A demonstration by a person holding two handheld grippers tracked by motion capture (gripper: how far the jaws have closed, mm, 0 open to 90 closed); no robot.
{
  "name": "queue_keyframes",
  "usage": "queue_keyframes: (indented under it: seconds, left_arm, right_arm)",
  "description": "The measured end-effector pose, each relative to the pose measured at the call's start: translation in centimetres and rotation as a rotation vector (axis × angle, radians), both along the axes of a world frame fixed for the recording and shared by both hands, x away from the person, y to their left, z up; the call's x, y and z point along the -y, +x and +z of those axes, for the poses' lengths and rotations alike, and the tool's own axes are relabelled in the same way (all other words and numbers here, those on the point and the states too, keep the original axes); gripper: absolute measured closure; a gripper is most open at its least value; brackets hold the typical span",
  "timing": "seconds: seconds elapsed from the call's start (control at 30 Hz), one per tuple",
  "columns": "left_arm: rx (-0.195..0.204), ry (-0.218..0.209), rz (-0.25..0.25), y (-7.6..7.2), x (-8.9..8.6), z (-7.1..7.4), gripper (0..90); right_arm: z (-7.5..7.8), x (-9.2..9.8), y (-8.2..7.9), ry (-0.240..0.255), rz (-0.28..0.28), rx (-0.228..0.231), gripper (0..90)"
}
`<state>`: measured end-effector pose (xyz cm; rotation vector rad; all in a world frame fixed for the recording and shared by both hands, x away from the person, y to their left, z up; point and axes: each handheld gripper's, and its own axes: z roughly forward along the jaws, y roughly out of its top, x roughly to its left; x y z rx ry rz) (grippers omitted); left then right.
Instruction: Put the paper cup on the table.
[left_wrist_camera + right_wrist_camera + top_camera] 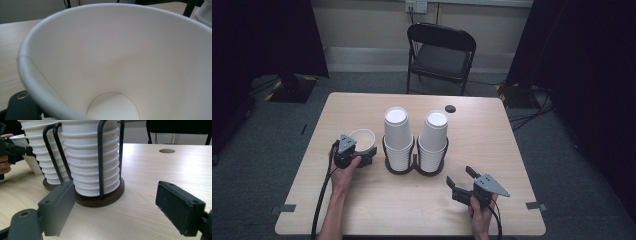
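A single white paper cup (362, 136) stands upright, mouth up, at the table's left, and my left gripper (364, 151) is shut on its wall. The left gripper view looks straight down into this cup (120, 62), with one black jaw at the lower left corner. Two tall stacks of upside-down white cups (397, 134) (433, 137) sit in a black wire holder (414, 167) at the table's middle. My right gripper (460, 177) (117, 207) hovers front right of the holder, open wide and holding nothing. It faces the nearer stack (92, 165).
A black folding chair (439, 55) stands beyond the far edge of the table. A dark round hole (450, 108) (167, 151) marks the tabletop behind the stacks. Dark curtains hang at both sides. Bare wood (412, 205) stretches along the front.
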<state>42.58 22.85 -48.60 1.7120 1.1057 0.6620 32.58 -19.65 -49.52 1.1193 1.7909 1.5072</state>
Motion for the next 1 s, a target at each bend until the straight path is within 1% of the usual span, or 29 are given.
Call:
queue_keyframes:
  seconds: [0.03, 0.07, 0.1, 0.13, 0.17, 0.2, 0.27, 0.3, 0.33, 0.37, 0.4, 0.43, 0.47, 0.5, 0.53, 0.57, 0.6, 0.63, 0.67, 0.77, 0.83, 0.87, 0.9, 0.93, 0.97, 1.0]
  left_arm:
    - [-0.002, 0.023, 0.001, -0.1, 0.0, 0.1, 13.3]
    - [-0.006, 0.03, 0.006, -0.2, 0.2, 0.0, 13.5]
    - [-0.012, 0.054, 0.002, -0.2, 0.1, 0.0, 13.9]
    - [-0.022, 0.068, 0.001, -0.2, 0.1, -0.1, 14.3]
    - [-0.022, 0.068, 0.001, -0.2, 0.1, -0.1, 14.8]
    - [-0.035, 0.062, -0.001, -0.2, 0.1, -0.2, 14.8]
    - [-0.079, 0.046, 0.004, -0.1, 0.1, -0.5, 15.5]
    - [-0.079, 0.046, 0.004, -0.1, 0.1, -0.5, 15.6]
    - [-0.095, 0.046, 0.01, -0.1, 0.1, -0.7, 15.6]
    - [-0.095, 0.046, 0.01, -0.1, 0.1, -0.7, 15.6]
    - [-0.097, 0.067, 0.009, -0.2, 0.0, -0.9, 15.6]
    - [-0.097, 0.067, 0.009, -0.2, 0.0, -0.9, 15.6]
    - [-0.095, 0.055, 0.009, -0.4, -0.1, -1.0, 15.6]
    - [-0.088, 0.053, 0.01, -0.5, -0.1, -1.0, 15.6]
    - [-0.079, 0.037, 0.012, -0.7, 0.0, -1.0, 15.6]
    - [-0.082, 0.062, 0.006, -0.8, -0.1, -0.9, 15.6]
    - [-0.076, 0.058, 0.02, -0.9, 0.0, -0.9, 15.6]
    - [-0.076, 0.08, 0.019, -1.0, -0.1, -0.8, 15.6]
    - [-0.079, 0.075, 0.019, -1.0, -0.2, -0.8, 15.6]
    - [-0.066, 0.059, 0.02, -1.4, -0.5, -0.5, 15.6]
    - [-0.068, 0.062, 0.024, -1.6, -0.6, -0.4, 15.5]
    - [-0.065, 0.053, 0.028, -1.7, -0.6, -0.4, 15.4]
    - [-0.065, 0.06, 0.025, -1.8, -0.7, -0.4, 15.4]
    - [-0.059, 0.046, 0.032, -2.0, -0.7, -0.4, 15.4]
    - [-0.059, 0.046, 0.032, -2.0, -0.7, -0.4, 15.4]
    - [-0.058, 0.041, 0.022, -2.2, -0.8, -0.5, 15.4]
  right_arm:
    - [0.0, 0.0, 0.0, -0.002, -0.001, -0.003, 15.2]
    - [0.0, -0.1, 0.0, -0.003, -0.002, -0.003, 15.2]
    - [0.0, -0.1, 0.0, -0.005, -0.005, -0.001, 15.2]
    - [0.0, -0.1, 0.0, -0.004, -0.005, -0.002, 15.2]
    - [0.0, -0.1, 0.0, -0.004, -0.005, -0.002, 15.2]
    - [0.0, -0.1, 0.0, -0.004, -0.006, -0.001, 15.2]
    - [0.0, -0.1, 0.0, -0.003, -0.007, 0.002, 15.2]
    - [0.0, -0.1, 0.0, -0.003, -0.007, 0.002, 15.2]
    - [0.0, 0.0, -0.1, 0.0, -0.008, 0.005, 14.9]
    - [0.0, 0.0, -0.1, 0.0, -0.008, 0.005, 14.9]
    - [0.0, 0.0, -0.1, 0.005, -0.01, 0.002, 14.9]
    - [0.0, 0.0, -0.1, 0.005, -0.01, 0.002, 14.9]
    - [0.0, 0.0, -0.1, 0.004, -0.009, 0.002, 14.9]
    - [0.0, 0.0, -0.1, 0.003, -0.009, 0.004, 14.9]
    - [0.0, 0.0, -0.1, 0.002, -0.009, 0.004, 14.9]
    - [0.0, 0.0, -0.1, 0.002, -0.01, 0.005, 14.9]
    - [0.0, 0.0, -0.1, 0.002, -0.01, 0.003, 15.0]
    - [0.0, 0.0, -0.1, 0.002, -0.01, 0.004, 14.9]
    - [0.0, 0.0, -0.1, 0.002, -0.01, 0.004, 14.9]
    - [0.0, 0.0, -0.1, 0.002, -0.009, 0.003, 14.9]
    - [0.0, 0.0, 0.0, 0.004, -0.01, 0.002, 14.9]
    - [0.0, 0.0, 0.0, 0.006, -0.009, 0.001, 14.9]
    - [0.0, 0.1, 0.0, 0.005, -0.009, 0.0, 14.9]
    - [0.0, 0.0, 0.0, 0.006, -0.01, 0.001, 14.9]
    - [0.0, 0.0, 0.0, 0.006, -0.01, 0.001, 14.9]
    - [0.0, 0.0, -0.1, 0.006, -0.011, 0.002, 14.9]
